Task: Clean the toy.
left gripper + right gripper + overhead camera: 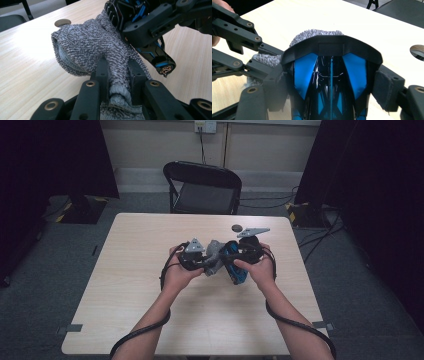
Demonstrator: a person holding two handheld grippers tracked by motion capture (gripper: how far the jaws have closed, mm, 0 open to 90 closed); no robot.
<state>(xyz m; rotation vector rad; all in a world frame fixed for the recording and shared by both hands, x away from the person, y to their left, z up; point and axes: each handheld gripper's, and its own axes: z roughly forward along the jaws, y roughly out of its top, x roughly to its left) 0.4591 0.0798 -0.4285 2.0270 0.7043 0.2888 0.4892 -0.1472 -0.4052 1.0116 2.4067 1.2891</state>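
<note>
A black and blue plastic toy (234, 266) is held over the middle of the table, its far end tucked into a grey knitted cloth pouch (215, 254). My right gripper (332, 86) is shut on the toy (330, 75), one padded jaw against each of its sides. My left gripper (118, 68) is shut on a bunched fold of the grey pouch (87, 47), and the toy (152, 53) pokes out on the right. The left gripper (199, 258) and right gripper (243, 254) sit close together, facing each other.
A small round grey disc (237, 227) lies on the light wooden table (150, 295) just beyond the grippers. A black folding chair (202, 185) stands behind the far edge. Dark curtains and cables flank the table.
</note>
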